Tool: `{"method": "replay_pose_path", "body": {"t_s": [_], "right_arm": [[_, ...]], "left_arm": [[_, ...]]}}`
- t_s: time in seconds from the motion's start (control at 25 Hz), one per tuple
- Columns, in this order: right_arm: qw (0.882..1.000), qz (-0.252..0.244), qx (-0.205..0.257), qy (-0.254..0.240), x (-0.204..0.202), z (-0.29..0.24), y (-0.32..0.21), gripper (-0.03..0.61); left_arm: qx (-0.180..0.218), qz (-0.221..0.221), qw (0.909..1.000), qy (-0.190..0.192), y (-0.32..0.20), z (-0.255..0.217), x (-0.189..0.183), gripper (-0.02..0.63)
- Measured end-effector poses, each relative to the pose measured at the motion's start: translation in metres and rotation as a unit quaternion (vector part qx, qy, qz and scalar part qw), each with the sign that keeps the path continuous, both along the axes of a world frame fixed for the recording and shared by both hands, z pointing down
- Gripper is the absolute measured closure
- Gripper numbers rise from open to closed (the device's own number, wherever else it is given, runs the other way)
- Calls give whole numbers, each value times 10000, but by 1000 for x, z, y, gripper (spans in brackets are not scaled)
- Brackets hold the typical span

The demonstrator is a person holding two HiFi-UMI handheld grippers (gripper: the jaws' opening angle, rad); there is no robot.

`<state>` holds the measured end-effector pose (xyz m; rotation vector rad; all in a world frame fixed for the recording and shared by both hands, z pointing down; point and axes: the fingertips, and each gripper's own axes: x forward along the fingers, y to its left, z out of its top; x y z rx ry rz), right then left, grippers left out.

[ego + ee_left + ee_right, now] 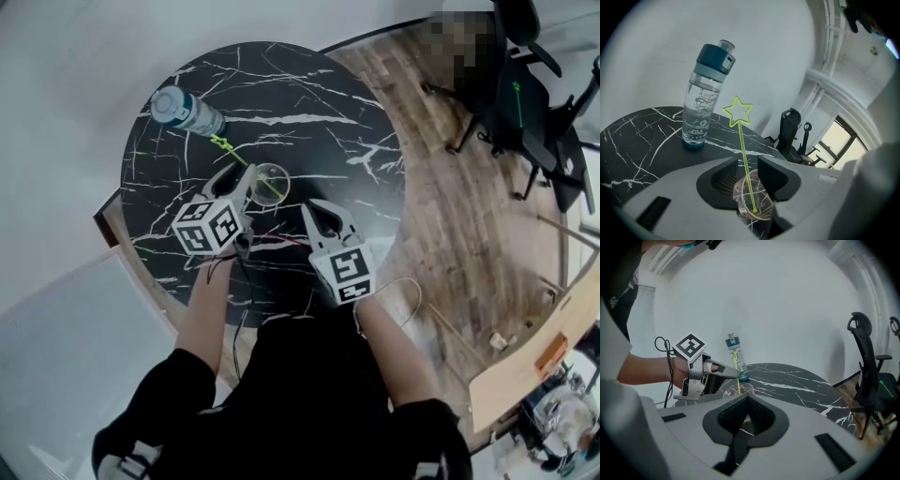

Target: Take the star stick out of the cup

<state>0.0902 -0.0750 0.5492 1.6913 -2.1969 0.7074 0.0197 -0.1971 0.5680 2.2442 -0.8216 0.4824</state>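
While the stick (744, 159) leans in the cup (740, 197), star up toward the bottle (703, 103), left claw (749, 165) is released, right claw (745, 401) clenched.

Diffuse, moderately bright indoor light; shadows are soft and faint. Left gripper view: a window (836, 140) at 4 o'clock is blown out, while the star stick (747, 168) is sharp. Both gripper views show strong fisheye curvature and black vignetting in all 4 corners. Head view: detail smears at 5 o'clock; dark clothing (309, 403) at 6 o'clock is underexposed.
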Motion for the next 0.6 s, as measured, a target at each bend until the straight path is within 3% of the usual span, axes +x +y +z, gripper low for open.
{"method": "replay_pose_path", "body": {"t_s": [0.4, 0.6], "right_arm": [[10000, 49, -42, -21, 9, 1, 5, 581], [10000, 41, -72, -15, 11, 2, 10, 581]], "left_arm": [[45, 74, 9999, -104, -7, 4, 10, 514], [203, 14, 9997, -100, -8, -4, 11, 598]]}}
